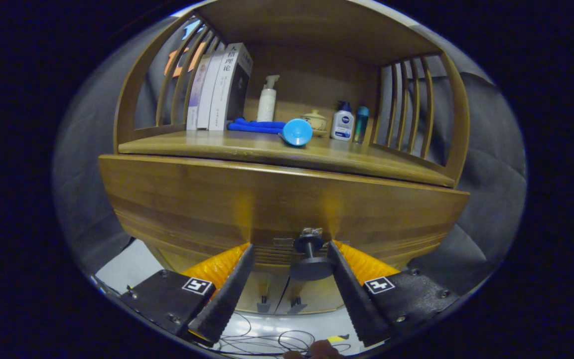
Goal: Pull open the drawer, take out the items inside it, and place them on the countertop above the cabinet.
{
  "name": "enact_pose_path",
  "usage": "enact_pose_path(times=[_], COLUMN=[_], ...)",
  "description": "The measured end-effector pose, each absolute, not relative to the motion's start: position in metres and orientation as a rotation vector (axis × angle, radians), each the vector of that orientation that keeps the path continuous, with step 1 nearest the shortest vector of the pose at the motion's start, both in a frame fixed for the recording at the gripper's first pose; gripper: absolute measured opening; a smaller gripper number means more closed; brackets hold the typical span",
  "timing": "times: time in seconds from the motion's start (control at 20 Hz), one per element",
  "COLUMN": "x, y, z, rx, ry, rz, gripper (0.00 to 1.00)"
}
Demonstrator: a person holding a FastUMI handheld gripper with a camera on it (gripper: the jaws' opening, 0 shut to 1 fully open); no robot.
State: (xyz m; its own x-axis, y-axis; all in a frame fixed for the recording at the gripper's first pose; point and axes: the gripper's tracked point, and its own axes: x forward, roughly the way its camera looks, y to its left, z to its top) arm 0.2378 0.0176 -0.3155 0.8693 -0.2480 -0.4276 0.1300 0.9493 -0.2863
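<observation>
Wooden cabinet (277, 199) fronts the view, its drawer shut.

Its dark drawer knob (310, 257) sits between the spread jaws of the gripper (289, 245), close beside the right finger, touching neither as far as I can tell. Above, the surface (247, 144) carries upright books (217, 89), a white pump bottle (267, 99), a blue cloth (254, 126), a blue cup (297, 132) on its side, and a lotion bottle (342, 122).
</observation>
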Motion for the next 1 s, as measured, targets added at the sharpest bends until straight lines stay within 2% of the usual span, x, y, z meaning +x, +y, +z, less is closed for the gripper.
enact_pose_path(times=[0.45,0.65,1.0], x=[0.238,0.234,0.175], y=[0.016,0.017,0.022], z=[-0.316,-0.320,-0.243], rx=[-0.285,-0.297,-0.271], ry=[0.518,0.575,0.466], rz=[-0.223,-0.170,-0.082], gripper=[0.96,0.98,1.00])
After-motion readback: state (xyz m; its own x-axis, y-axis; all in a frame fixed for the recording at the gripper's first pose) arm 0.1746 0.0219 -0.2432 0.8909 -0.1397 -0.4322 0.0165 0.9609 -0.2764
